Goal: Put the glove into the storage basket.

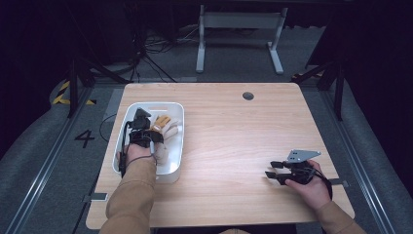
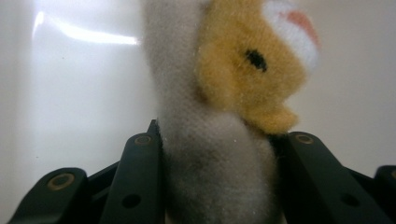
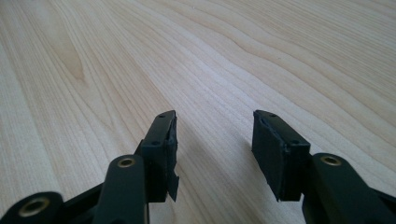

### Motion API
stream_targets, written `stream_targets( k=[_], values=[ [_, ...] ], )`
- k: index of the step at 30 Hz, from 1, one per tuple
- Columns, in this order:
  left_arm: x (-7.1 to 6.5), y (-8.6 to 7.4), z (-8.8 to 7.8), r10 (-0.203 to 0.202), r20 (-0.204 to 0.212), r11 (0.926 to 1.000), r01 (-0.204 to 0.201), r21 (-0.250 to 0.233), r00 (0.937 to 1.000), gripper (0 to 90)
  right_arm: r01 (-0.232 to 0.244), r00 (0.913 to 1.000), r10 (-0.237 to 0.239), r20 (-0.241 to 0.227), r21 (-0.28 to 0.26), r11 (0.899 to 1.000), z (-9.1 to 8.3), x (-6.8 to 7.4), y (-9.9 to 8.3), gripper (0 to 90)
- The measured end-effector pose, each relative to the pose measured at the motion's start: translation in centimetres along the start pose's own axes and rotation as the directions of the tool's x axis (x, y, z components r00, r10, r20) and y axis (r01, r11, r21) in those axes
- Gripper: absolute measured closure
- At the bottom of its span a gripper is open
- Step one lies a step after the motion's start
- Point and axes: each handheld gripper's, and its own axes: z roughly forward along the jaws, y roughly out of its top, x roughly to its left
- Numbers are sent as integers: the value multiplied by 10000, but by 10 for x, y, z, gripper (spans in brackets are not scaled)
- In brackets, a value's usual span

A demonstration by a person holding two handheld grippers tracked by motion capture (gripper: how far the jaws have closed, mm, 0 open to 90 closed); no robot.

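One plush toy (image 2: 224, 140), grey-bodied with an orange-and-white head, is lying in the white tub (image 1: 173, 168); left claw (image 1: 142, 119) is pinching it, right claw (image 3: 215, 149) is resting spread.

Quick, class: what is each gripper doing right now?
Left gripper: shut on the plush toy inside the white tub.
Right gripper: open, nothing held.

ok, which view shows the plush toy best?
The left gripper view: the plush toy is close up, its grey part squeezed between the left gripper jaws, yellow head above. The high view shows it small in the white bin, partly behind that gripper. The right gripper view looks at bare table.
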Motion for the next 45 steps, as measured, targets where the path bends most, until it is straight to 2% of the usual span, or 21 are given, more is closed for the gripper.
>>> stream_targets(
  k=[4, 8, 13, 16, 19, 21, 24, 28, 30, 32, 35, 36, 40, 42, 45],
  values=[
    [1, 0, 5, 62, -19, 9997, -61, 219, 10000, 637, 97, 10000, -97, 11, 34, 9999, 1, 1, 0, 506],
    [6, 0, 11, -68, -117, 9985, 74, 538, 9999, 634, 120, 9999, -120, -12, 87, 9999, 2, 1, 0, 505],
    [10, 0, 15, -378, -215, 9978, 389, 538, 9991, 630, 115, 9999, -114, -58, 84, 9999, 2, 1, 0, 504],
    [10, -1, 17, -276, -266, 9980, 290, 561, 9993, 618, 87, 9999, -86, -87, 66, 9999, 2, 1, -1, 503],
    [8, -1, 18, -101, -5, 9974, 101, 712, 9999, 562, 85, 9999, -84, -98, 60, 9999, 2, 0, -1, 503],
    [6, -1, 17, 16, 79, 9980, -21, 625, 10000, 497, 60, 9999, -59, -105, 55, 10000, 2, 0, -1, 503],
    [1, -1, 15, 72, 169, 9984, -82, 565, 9998, 489, 48, 9999, -47, -140, 15, 10000, 2, 0, -1, 502],
    [-5, 1, 11, -69, 221, 9982, 55, 600, 9997, 495, 65, 9998, -65, -164, 3, 10000, 2, 0, -1, 502],
    [-7, 2, 11, -246, 366, 9979, 224, 600, 9990, 427, 75, 9998, -75, -167, 5, 10000, 2, 0, -1, 502],
    [-8, 2, 13, -265, 394, 9971, 236, 725, 9989, 388, 71, 9998, -71, -170, -5, 10000, 2, 0, -1, 502],
    [-7, 4, 17, -342, 723, 9928, 255, 1172, 9968, 283, 48, 9998, -48, -181, -19, 10000, 2, 0, -1, 502],
    [-8, 4, 18, -347, 775, 9917, 247, 1264, 9964, 275, 43, 9998, -43, -182, -26, 10000, 2, 0, -1, 502],
    [-8, 3, 16, -291, 742, 9901, 185, 1390, 9968, 262, 42, 9998, -42, -185, -32, 10000, 2, 0, -2, 502],
    [-6, 3, 12, -279, 710, 9921, 189, 1244, 9971, 260, 67, 9998, -67, -188, -21, 10000, 2, 0, -1, 502],
    [-4, 3, 5, -123, 326, 9941, 87, 1084, 9994, 261, 75, 9998, -76, -199, -29, 10000, 2, 1, -1, 502]
  ],
)
